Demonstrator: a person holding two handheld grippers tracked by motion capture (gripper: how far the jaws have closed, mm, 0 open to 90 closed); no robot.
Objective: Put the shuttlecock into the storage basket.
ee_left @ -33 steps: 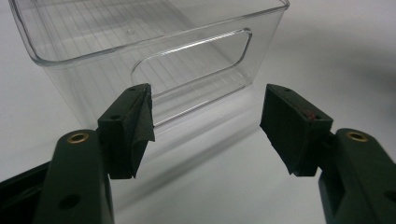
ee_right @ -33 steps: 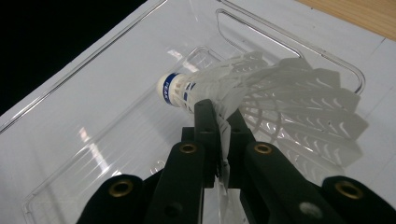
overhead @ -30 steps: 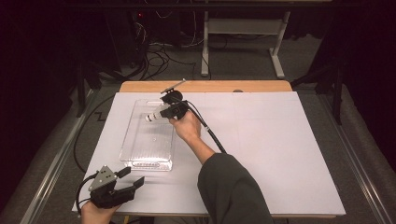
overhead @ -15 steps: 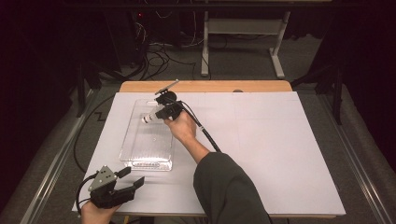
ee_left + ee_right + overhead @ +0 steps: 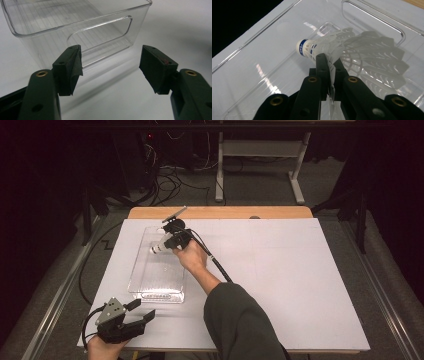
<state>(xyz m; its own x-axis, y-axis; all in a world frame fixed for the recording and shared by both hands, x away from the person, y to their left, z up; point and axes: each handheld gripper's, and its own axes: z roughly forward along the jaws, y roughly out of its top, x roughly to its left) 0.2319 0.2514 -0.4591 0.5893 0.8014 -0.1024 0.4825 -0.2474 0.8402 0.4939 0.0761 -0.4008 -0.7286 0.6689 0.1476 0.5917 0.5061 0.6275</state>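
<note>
White paper under clear ribbed bin [image 5: 157, 280]; right claw [image 5: 329, 65] pinches feathery shuttlecock [image 5: 352, 53], left claw [image 5: 110, 66] agape.

The bin [image 5: 75, 27] is clear, glossy plastic with fine ribbing on its floor. The shuttlecock [image 5: 352, 53] has white plastic-looking feathers and a smooth white cap with a blue band. The table [image 5: 300, 285] is covered in matt white paper over a wooden edge. The gripper's fingers [image 5: 71, 67] are matt black with brass-coloured screws.

floor: grey [image 5: 350, 195] | cables [image 5: 170, 177] tangled on it beyond the table | white frame stand [image 5: 260, 150] behind | room: dark | table [image 5: 300, 280]: white, wooden far edge
</note>
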